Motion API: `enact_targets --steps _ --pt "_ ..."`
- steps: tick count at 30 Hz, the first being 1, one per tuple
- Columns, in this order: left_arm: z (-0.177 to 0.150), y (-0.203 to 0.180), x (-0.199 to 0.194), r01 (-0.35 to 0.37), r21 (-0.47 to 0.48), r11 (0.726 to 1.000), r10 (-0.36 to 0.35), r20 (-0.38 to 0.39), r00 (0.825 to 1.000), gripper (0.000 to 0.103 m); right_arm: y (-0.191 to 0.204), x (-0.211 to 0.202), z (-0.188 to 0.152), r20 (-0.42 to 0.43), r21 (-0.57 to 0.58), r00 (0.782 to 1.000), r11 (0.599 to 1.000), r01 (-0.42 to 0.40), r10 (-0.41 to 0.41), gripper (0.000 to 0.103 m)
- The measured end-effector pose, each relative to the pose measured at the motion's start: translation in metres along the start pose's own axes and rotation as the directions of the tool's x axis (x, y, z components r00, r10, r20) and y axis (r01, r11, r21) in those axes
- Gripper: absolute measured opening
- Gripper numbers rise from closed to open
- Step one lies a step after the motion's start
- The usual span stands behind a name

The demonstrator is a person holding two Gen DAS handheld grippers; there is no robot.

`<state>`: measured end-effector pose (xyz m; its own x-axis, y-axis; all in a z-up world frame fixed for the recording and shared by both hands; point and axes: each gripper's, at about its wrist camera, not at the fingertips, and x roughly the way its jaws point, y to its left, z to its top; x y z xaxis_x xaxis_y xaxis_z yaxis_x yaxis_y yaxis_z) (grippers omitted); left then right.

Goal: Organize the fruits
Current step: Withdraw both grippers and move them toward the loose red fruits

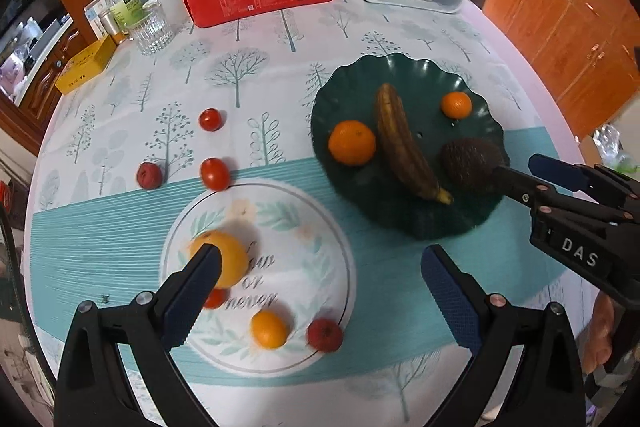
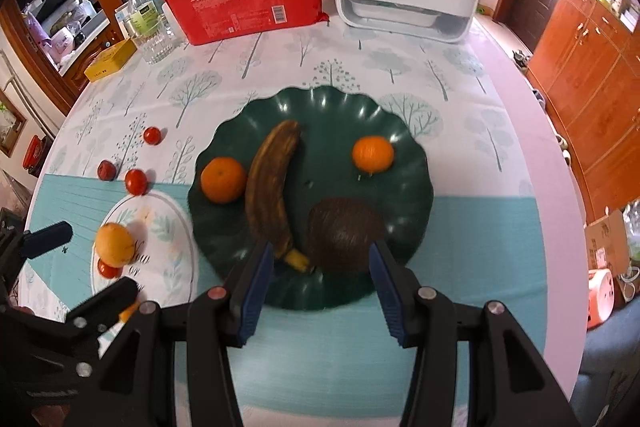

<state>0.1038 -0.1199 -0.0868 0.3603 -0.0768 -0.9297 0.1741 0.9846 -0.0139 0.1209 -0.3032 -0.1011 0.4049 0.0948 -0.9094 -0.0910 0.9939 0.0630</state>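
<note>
The dark green scalloped plastic plate [image 2: 412,187] sits on the tree-patterned tablecloth [image 1: 240,67] and holds four fruits: a browned overripe banana [image 2: 270,187] down the middle, a tangerine [image 2: 223,179] on its left, a smaller tangerine [image 2: 373,153] toward the far right, and a dark rough-skinned avocado [image 2: 344,233] at the near right. The banana's long axis runs from the far rim toward the near rim, its yellow stem end pointing at the near edge, just beside the avocado. The right gripper [image 2: 320,263] reaches over the plate's near rim with its blue-padded jaws spread apart on either side of the avocado's near end, clamping nothing; whether the pads touch the skin I cannot tell. The left gripper [image 1: 320,267] hovers over the printed round white patch of the cloth with its jaws wide open and empty. Loose on the cloth outside the plate lie a larger pale orange [image 1: 224,263], a small tangerine [image 1: 269,334], several cherry tomatoes such as one [image 1: 215,174] at the patch's far edge, and a dull red round fruit [image 1: 325,335].
</note>
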Motion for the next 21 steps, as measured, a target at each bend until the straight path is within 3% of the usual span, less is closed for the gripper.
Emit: enact_targets --steps 11,21 --pt "-0.008 0.084 -0.059 -0.025 0.015 1.000 0.023 0.092 0.995 0.099 0.062 -0.040 -0.009 0.038 0.014 0.999 1.000 0.004 -0.004 0.050" --pt "0.014 0.173 -0.104 -0.118 0.063 0.991 0.102 0.214 0.972 0.099 0.145 -0.062 0.018 0.105 -0.051 0.994 0.998 0.028 -0.022 0.050"
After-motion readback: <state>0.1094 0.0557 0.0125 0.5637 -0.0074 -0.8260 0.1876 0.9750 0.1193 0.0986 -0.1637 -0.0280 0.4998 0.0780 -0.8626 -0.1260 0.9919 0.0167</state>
